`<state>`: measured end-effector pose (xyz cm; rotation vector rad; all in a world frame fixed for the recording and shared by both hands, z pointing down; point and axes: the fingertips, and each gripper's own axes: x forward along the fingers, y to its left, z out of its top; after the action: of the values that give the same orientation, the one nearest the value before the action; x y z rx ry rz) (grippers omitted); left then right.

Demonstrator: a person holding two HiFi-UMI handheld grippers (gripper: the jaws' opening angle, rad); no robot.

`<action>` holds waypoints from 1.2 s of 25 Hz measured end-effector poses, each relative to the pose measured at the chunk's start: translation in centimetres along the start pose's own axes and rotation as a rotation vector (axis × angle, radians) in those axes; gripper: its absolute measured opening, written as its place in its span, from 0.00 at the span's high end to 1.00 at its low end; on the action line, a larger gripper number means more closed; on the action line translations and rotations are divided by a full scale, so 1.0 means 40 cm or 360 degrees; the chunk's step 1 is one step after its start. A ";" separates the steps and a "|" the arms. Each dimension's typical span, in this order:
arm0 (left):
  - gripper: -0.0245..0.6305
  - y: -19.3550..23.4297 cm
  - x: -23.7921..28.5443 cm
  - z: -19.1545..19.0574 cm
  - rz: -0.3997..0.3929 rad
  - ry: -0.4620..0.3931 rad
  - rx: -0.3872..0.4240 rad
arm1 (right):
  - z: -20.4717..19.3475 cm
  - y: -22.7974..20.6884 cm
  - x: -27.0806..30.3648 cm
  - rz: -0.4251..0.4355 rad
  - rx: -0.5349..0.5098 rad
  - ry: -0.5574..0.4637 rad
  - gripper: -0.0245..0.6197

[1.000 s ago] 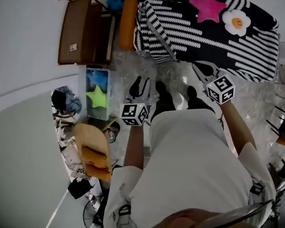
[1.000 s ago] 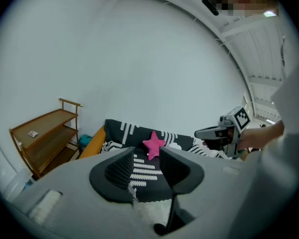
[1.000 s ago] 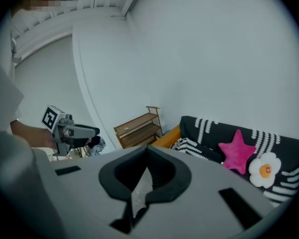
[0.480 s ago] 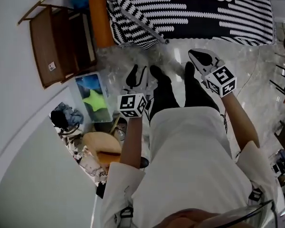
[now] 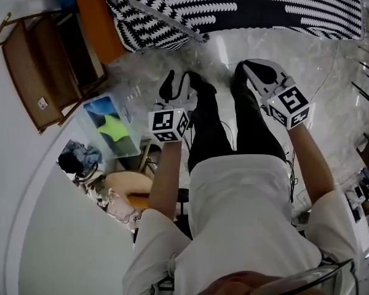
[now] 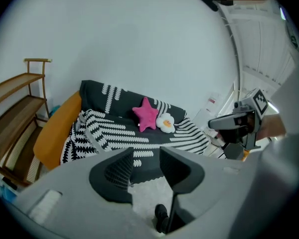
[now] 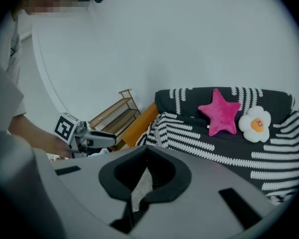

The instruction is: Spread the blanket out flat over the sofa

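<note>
The black-and-white striped blanket (image 5: 246, 5) lies over the sofa, whose orange arm (image 5: 95, 17) shows at the top left. In the left gripper view the blanket (image 6: 139, 138) covers seat and back, with a pink star cushion (image 6: 146, 114) and a flower cushion (image 6: 165, 123) on it. My left gripper (image 5: 177, 85) hangs low in front of the sofa. It is open, its jaws have just widened a little, and nothing is between them (image 6: 147, 156). My right gripper (image 5: 258, 72) is beside it, its tips meeting on nothing (image 7: 146, 151). Both are well short of the blanket.
A wooden shelf rack (image 5: 43, 66) stands left of the sofa. A clear box with a green star (image 5: 114, 128) and loose clutter (image 5: 80, 161) lie on the floor at left. The person's dark legs (image 5: 215, 128) stand between the grippers on pale marble floor (image 5: 332, 91).
Both grippers have sunk toward the floor in front of the sofa. The head view has tipped down, so the sofa slid to the top edge and the cushions left that view.
</note>
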<state>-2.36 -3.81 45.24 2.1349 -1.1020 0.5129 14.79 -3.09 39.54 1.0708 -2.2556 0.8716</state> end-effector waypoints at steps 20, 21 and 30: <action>0.70 0.124 0.543 -0.437 0.0101 0.0199 -0.0073 | -0.395 -0.209 0.325 0.0124 0.0119 0.0067 0.96; 0.70 0.132 0.562 -0.455 0.0115 0.0204 -0.0084 | -0.413 -0.215 0.337 0.0133 0.0110 0.0076 0.96; 0.70 0.185 0.705 -0.599 0.0190 0.0290 -0.0124 | -0.515 -0.274 0.427 0.0207 0.0107 0.0082 0.96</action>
<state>6.60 -5.54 81.86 1.9220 -1.1311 0.6939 17.09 -1.98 68.36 0.9274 -2.2878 1.0231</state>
